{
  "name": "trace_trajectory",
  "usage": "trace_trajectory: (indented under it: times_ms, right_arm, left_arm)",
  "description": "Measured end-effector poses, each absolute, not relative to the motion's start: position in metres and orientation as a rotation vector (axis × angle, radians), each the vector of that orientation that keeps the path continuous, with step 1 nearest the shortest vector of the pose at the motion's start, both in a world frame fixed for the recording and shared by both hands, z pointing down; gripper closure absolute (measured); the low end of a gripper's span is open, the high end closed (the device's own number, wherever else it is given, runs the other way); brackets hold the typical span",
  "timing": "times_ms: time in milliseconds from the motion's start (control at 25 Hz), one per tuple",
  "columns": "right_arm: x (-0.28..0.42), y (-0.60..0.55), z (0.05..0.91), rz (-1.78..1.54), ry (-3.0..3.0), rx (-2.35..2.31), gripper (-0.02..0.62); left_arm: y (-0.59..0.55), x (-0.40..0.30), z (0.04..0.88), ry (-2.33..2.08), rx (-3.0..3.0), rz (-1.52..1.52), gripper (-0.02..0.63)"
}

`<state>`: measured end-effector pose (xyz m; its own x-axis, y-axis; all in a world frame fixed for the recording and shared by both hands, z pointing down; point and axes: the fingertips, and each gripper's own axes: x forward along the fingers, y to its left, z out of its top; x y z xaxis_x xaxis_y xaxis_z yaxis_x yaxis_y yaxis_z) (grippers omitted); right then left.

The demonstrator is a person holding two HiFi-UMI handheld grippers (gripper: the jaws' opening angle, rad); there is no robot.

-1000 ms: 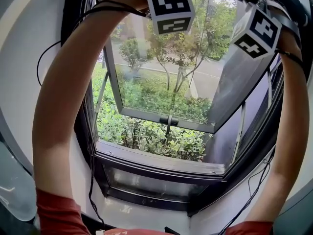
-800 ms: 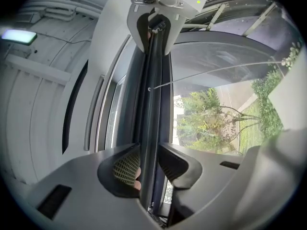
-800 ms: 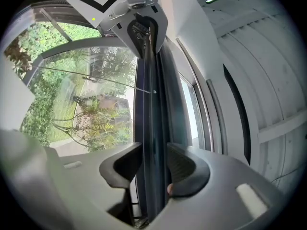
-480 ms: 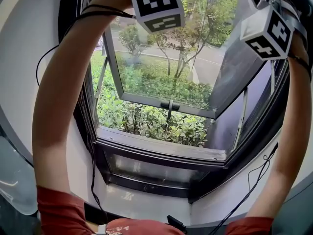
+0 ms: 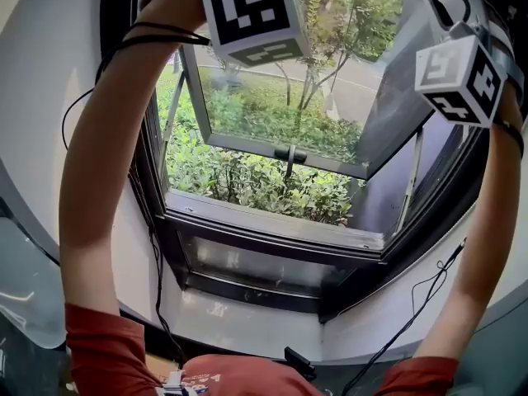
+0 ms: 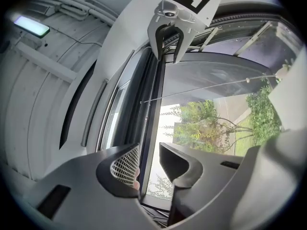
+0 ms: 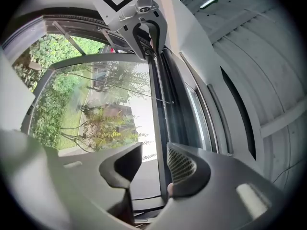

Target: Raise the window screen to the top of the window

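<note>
1. Left gripper [image 6: 148,166]: held up toward the window's top, jaws spread and pinching nothing; the dark upright frame [image 6: 152,119] shows beyond the gap.
2. Right gripper [image 7: 154,163]: likewise held high, jaws spread, empty.
3. Window screen [image 6: 240,18]: dark bar along the top of the window; its mesh cannot be made out.
4. Glass pane [image 5: 280,151]: swung outward above shrubs [image 5: 247,184].

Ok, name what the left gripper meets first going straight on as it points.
Probably the dark window frame upright, lined up between the parted jaws of the left gripper; depth is unclear.
</note>
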<state>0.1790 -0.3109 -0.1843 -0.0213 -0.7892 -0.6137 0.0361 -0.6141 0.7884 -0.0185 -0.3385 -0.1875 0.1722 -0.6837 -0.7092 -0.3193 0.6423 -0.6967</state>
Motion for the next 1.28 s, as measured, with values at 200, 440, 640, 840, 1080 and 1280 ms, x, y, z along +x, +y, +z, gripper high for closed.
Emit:
trace_trajectory:
  times_ms: [200,440,640,840,1080,1280]
  right_arm:
    - [0.176,-0.311,-0.162,-1.703,-0.829,1.616,0.43]
    - [0.176,-0.314,-0.133,-1.695,-0.87,1.593,0.43]
    - [0.175,-0.319,-0.103,-1.679,-0.9,1.567,0.43]
    - [0.174,-0.32,-0.074,-1.672,-0.953,1.554,0.428]
    - [0.178,-0.323,-0.029,-1.637,-1.01,1.542,0.428]
    - [0.179,-0.32,0.011,-1.61,-1.063,1.525,0.428]
  left_arm:
    - [-0.327,-0.008,-0.171,1.363,-0.927,-0.254,0.492]
    - [-0.33,-0.007,-0.137,1.344,-0.958,-0.318,0.492]
    - [-0.334,-0.011,-0.11,1.338,-0.946,-0.362,0.492]
    - [-0.335,-0.009,-0.077,1.322,-0.905,-0.4,0.492]
    - [-0.341,-0.005,-0.038,1.304,-0.959,-0.424,0.492]
    - [-0.343,-0.005,-0.003,1.292,-1.024,-0.429,0.492]
